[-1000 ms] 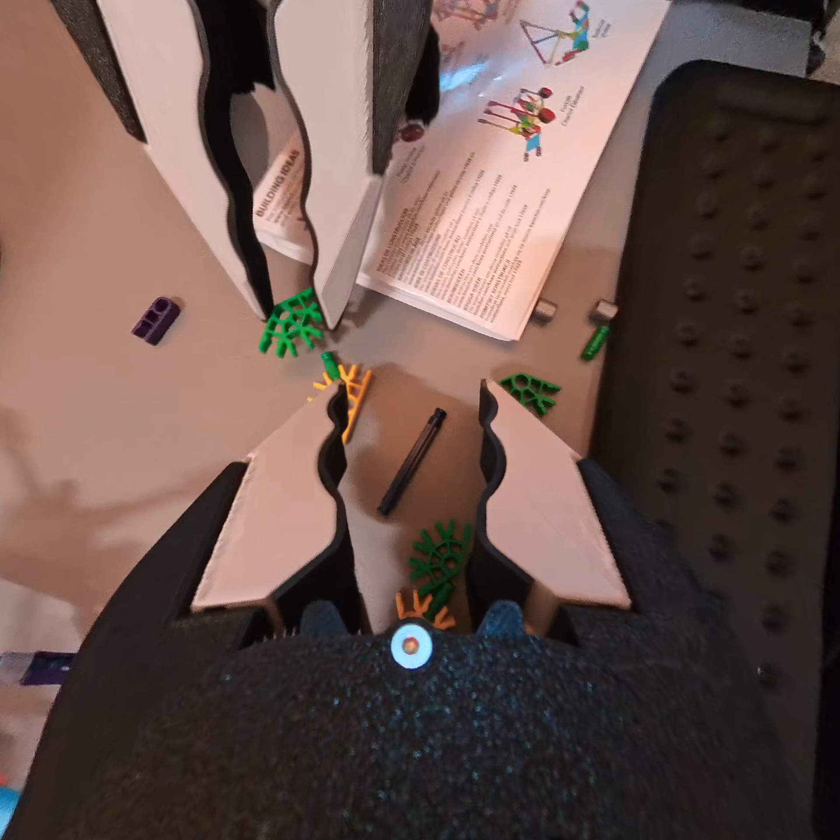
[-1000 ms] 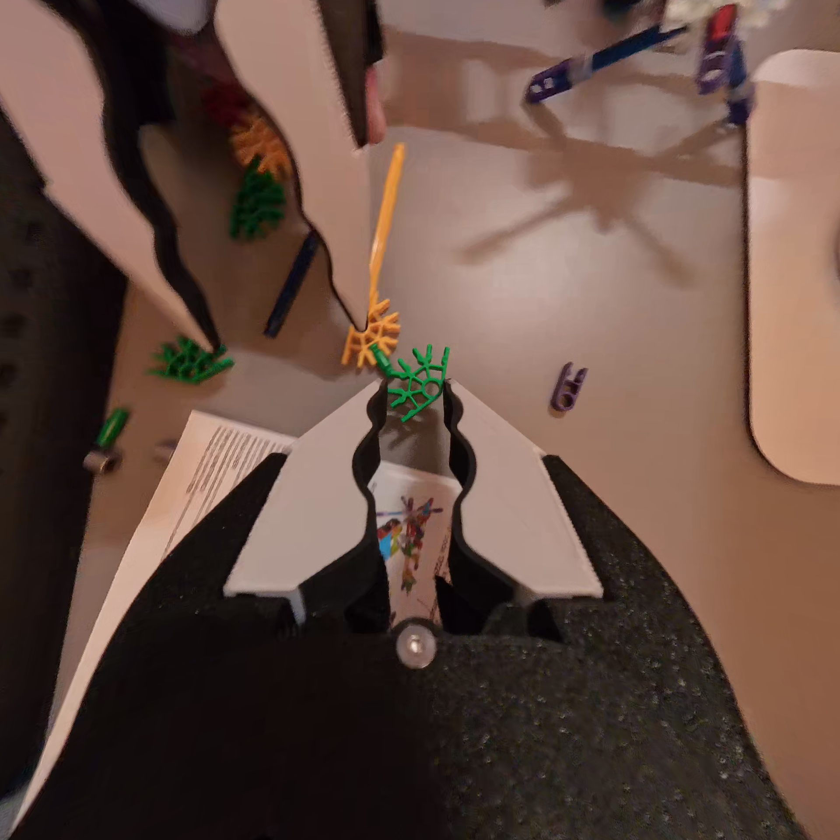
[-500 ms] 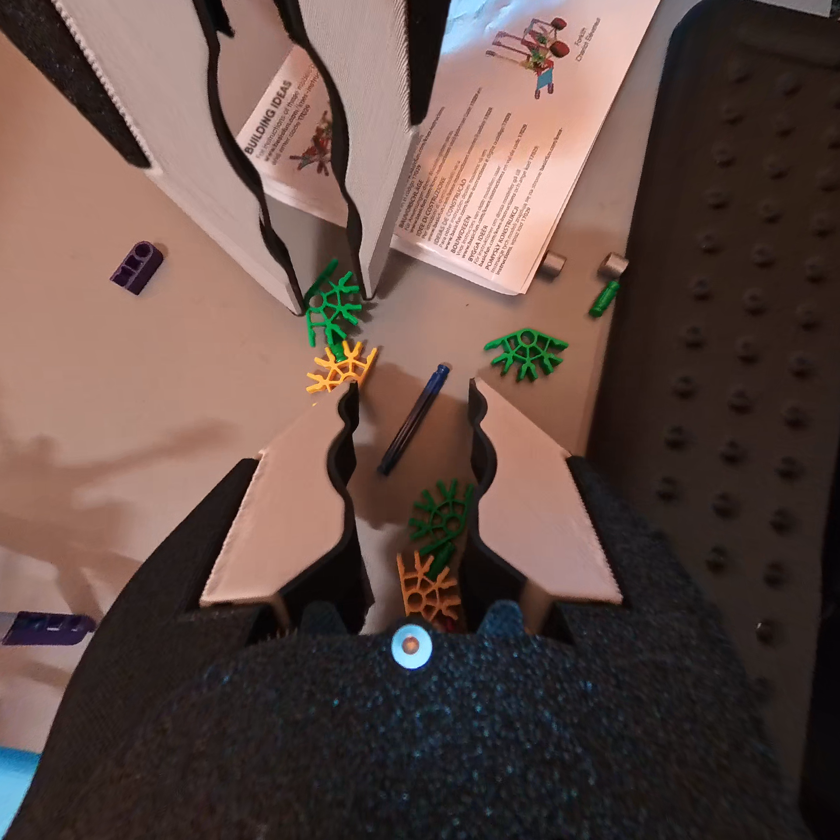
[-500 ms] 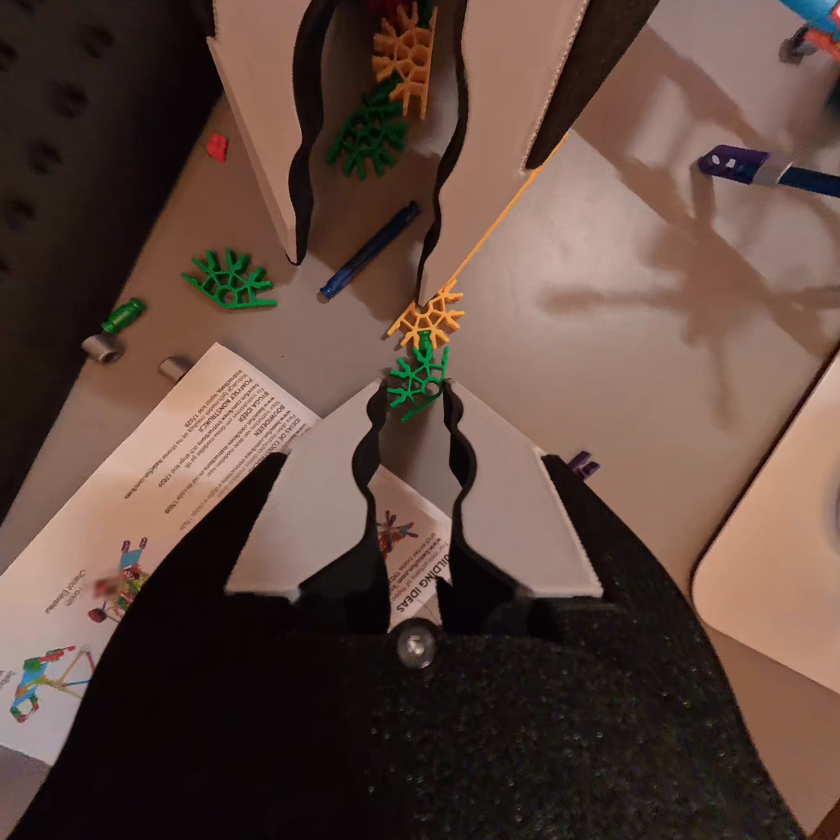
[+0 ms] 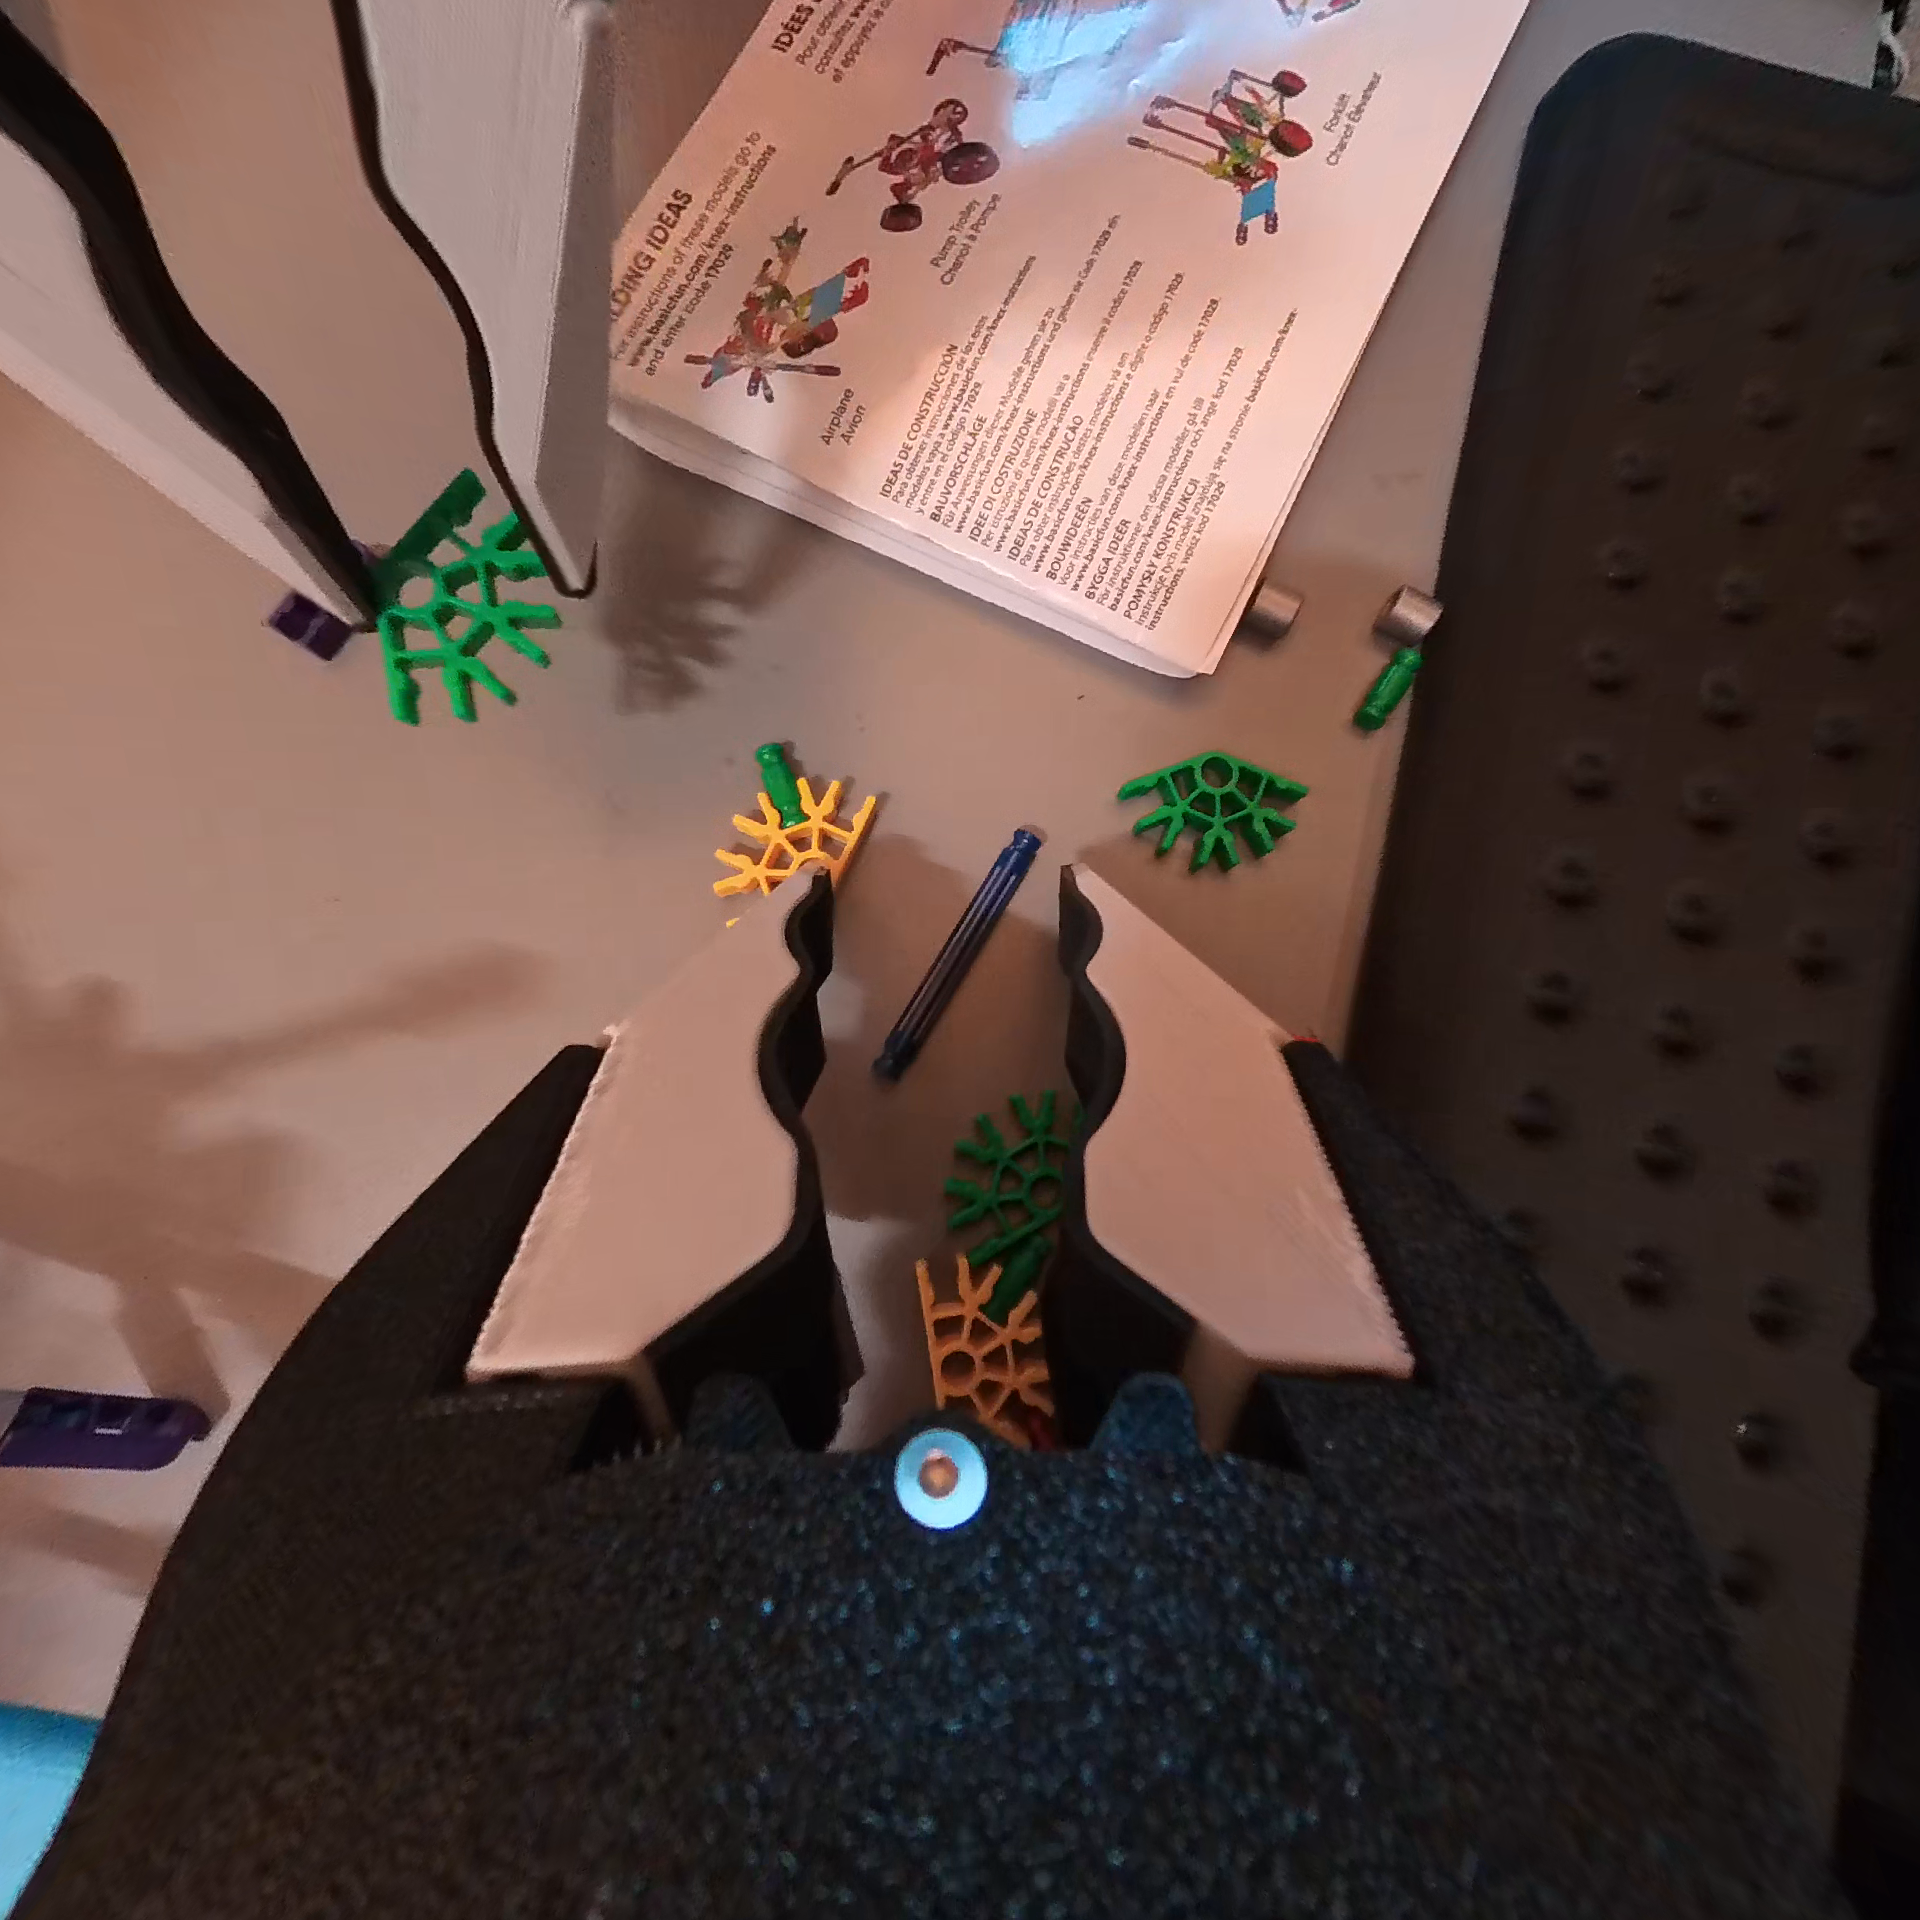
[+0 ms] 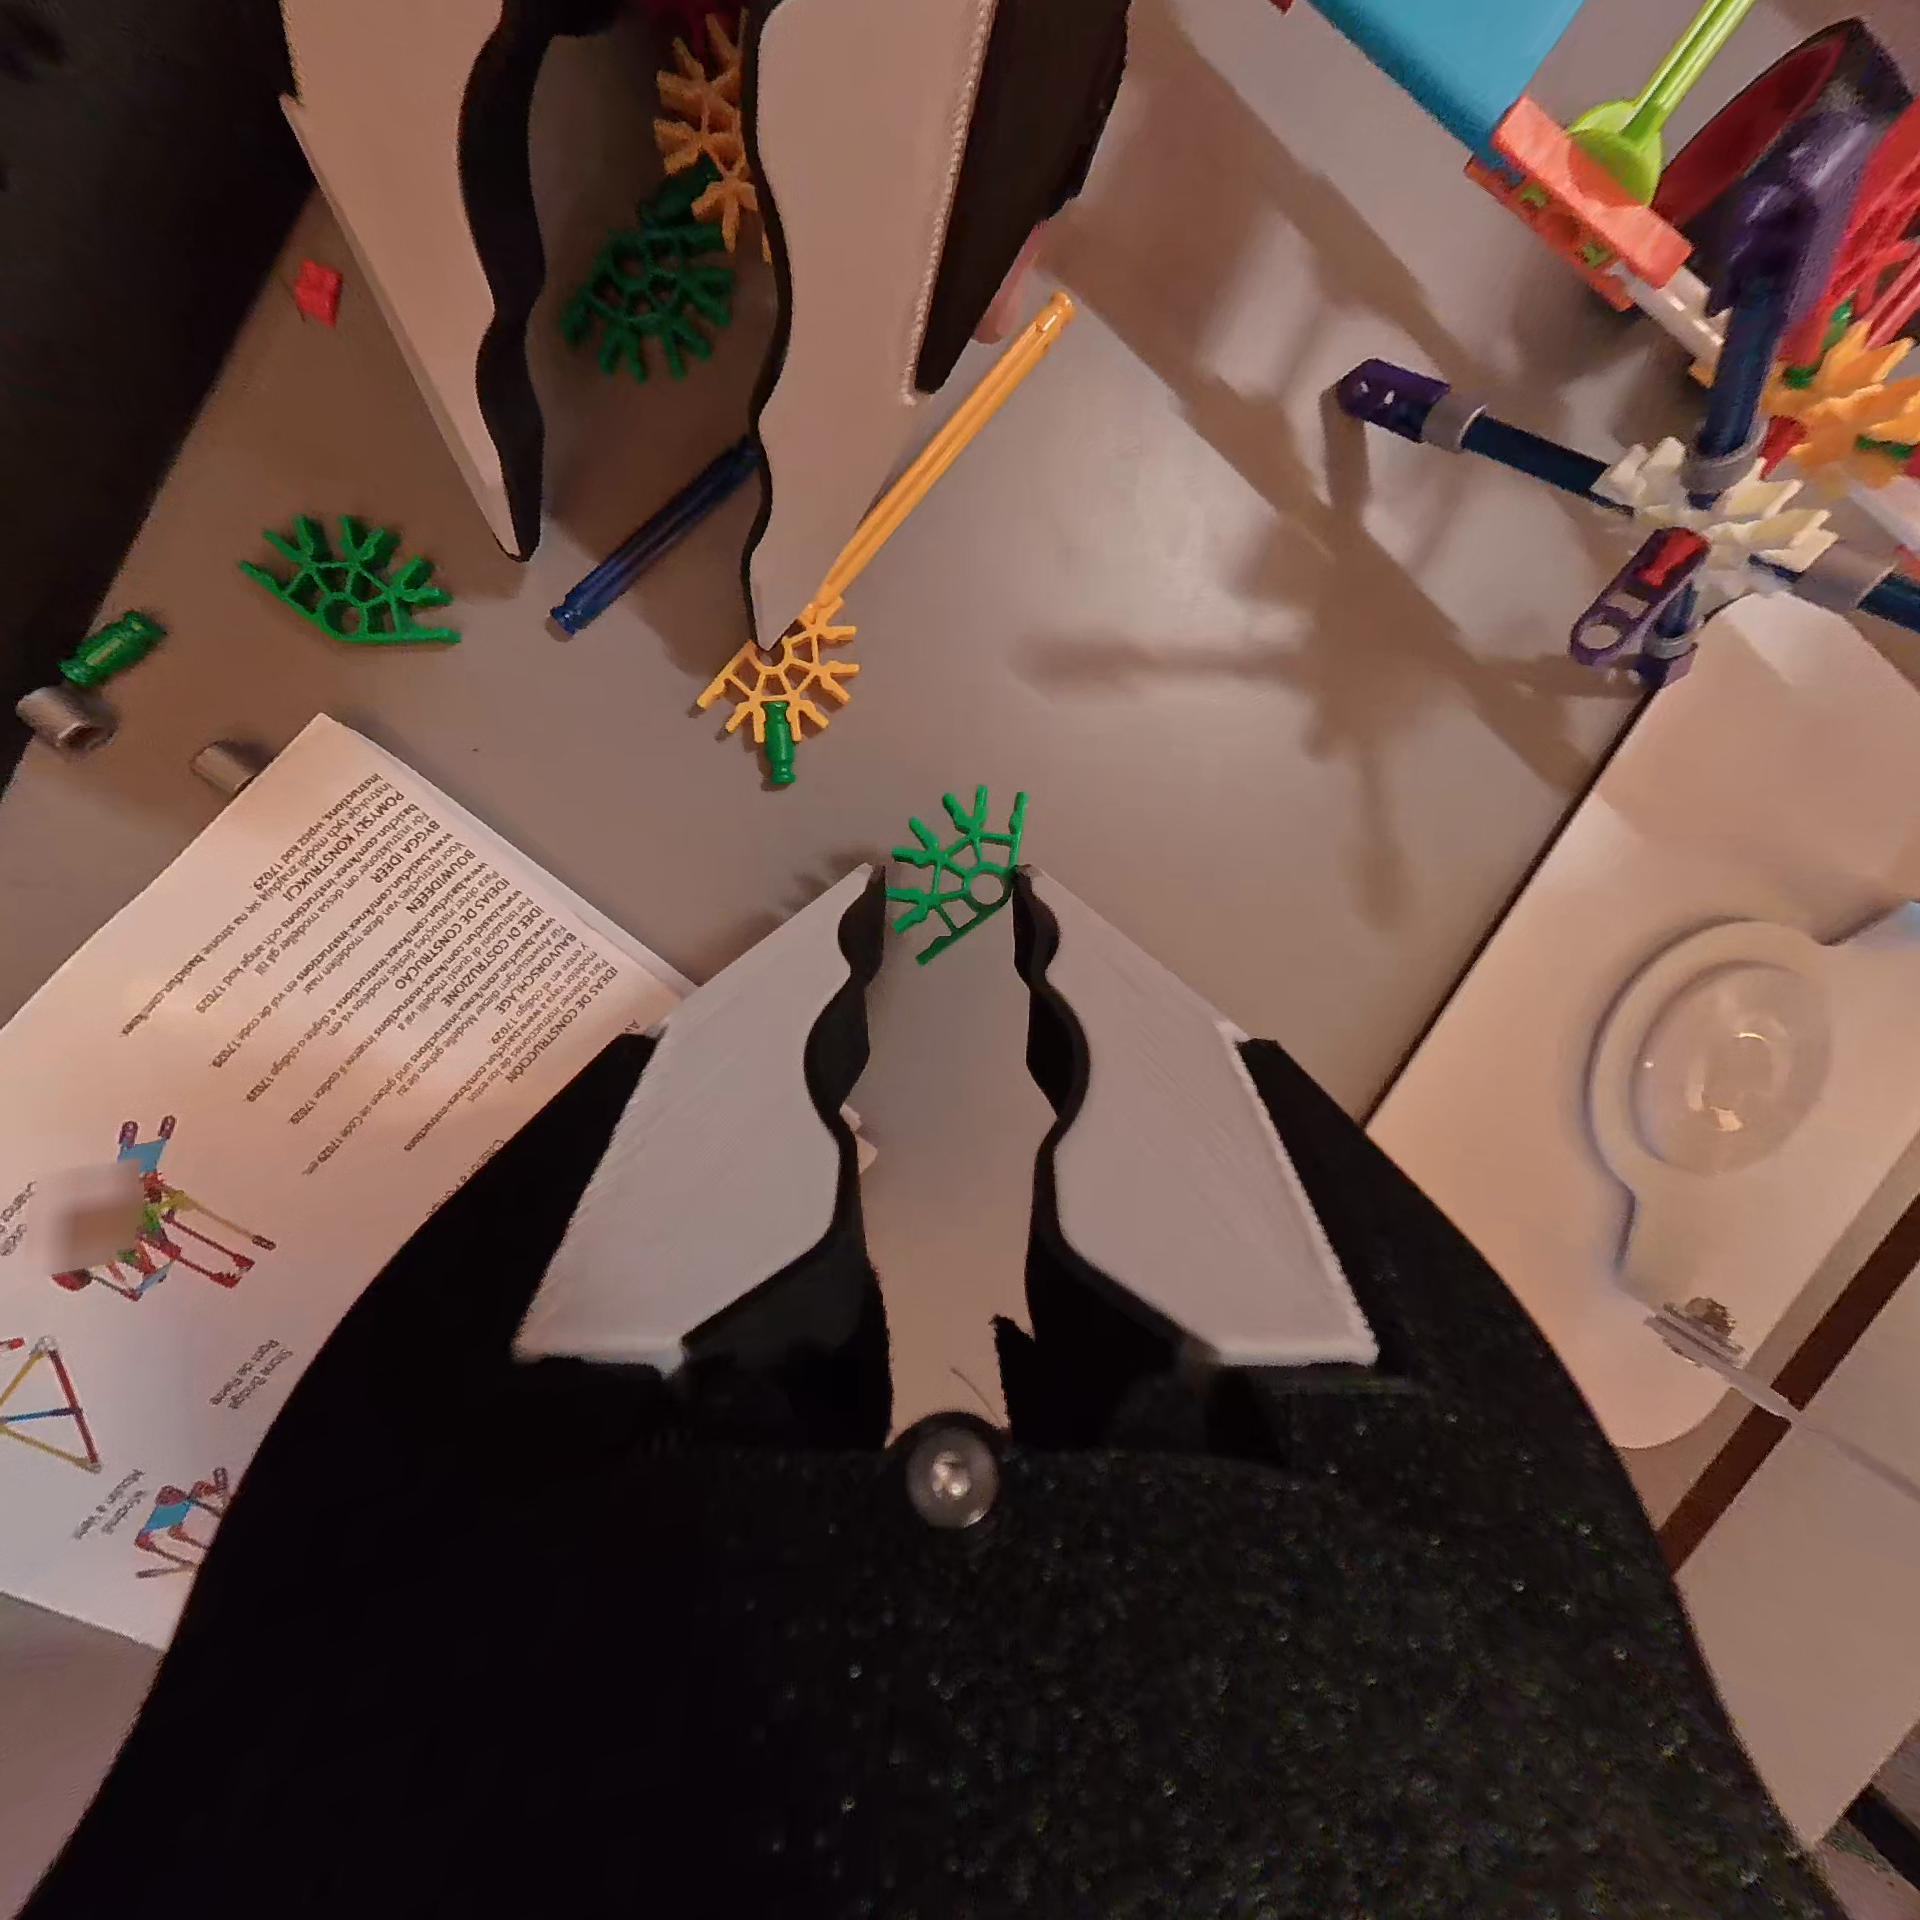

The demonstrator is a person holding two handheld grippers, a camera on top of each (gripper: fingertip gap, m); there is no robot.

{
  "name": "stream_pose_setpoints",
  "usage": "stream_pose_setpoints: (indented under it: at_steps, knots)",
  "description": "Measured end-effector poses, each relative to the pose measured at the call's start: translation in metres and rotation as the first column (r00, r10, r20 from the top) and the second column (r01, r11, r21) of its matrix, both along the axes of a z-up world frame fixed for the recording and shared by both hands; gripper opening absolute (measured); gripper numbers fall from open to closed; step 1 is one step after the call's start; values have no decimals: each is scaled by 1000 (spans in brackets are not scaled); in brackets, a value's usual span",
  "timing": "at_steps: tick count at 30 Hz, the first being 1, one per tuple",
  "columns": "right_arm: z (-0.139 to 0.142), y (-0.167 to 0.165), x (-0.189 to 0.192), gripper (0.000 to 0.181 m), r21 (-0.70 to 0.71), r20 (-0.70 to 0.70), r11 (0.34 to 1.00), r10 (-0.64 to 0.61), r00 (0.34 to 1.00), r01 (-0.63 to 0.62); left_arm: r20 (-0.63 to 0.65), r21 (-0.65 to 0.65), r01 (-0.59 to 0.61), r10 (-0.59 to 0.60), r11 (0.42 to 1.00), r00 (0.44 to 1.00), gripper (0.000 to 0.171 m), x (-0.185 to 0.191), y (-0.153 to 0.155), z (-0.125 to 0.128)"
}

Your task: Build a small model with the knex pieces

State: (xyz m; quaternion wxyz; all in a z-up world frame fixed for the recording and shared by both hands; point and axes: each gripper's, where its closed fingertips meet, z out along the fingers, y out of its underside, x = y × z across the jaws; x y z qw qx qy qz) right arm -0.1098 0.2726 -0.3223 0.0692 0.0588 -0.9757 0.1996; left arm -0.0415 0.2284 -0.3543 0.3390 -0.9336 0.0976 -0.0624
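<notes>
My right gripper [image 6: 948, 873] is shut on a bright green fan-shaped connector [image 6: 956, 878] and holds it just above the grey table. It also shows in the left wrist view [image 5: 462, 597] with the connector [image 5: 457, 623]. My left gripper [image 5: 945, 883] is open, with a dark blue rod [image 5: 956, 956] lying between its fingers. Its left fingertip touches a yellow connector [image 5: 795, 836] that carries a short green rod [image 6: 777, 753] and a long yellow rod [image 6: 935, 457]. A dark green connector [image 5: 1013, 1164] joined to a yellow one [image 5: 982, 1351] lies deeper between the left fingers.
An instruction booklet [image 5: 1039, 312] lies beyond the left gripper, and a black studded mat [image 5: 1683, 727] to its right. Another green connector [image 5: 1216, 805], two grey spacers [image 5: 1273, 613], a purple clip [image 5: 307, 623], a colourful built model [image 6: 1766, 416] and a white tray [image 6: 1714, 1039] lie around.
The green connector has come off the short green rod on the yellow connector. My right gripper has drawn away with it. My left gripper has stayed over the blue rod.
</notes>
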Motion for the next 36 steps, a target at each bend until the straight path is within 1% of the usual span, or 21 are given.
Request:
stream_pose_setpoints:
  at_steps: [15, 36]
  knots:
    - [3, 1, -2, 24, -6, -16, 1000, 11, 1000, -11, 9, 3, -1, 1, 1000, 1000, 43, 0, 0, 0]
    - [-4, 2, 8, 24, 26, 15, 999, 41, 999, -41, 12, 0, -1, 1, 1000, 1000, 44, 0, -1, 0]
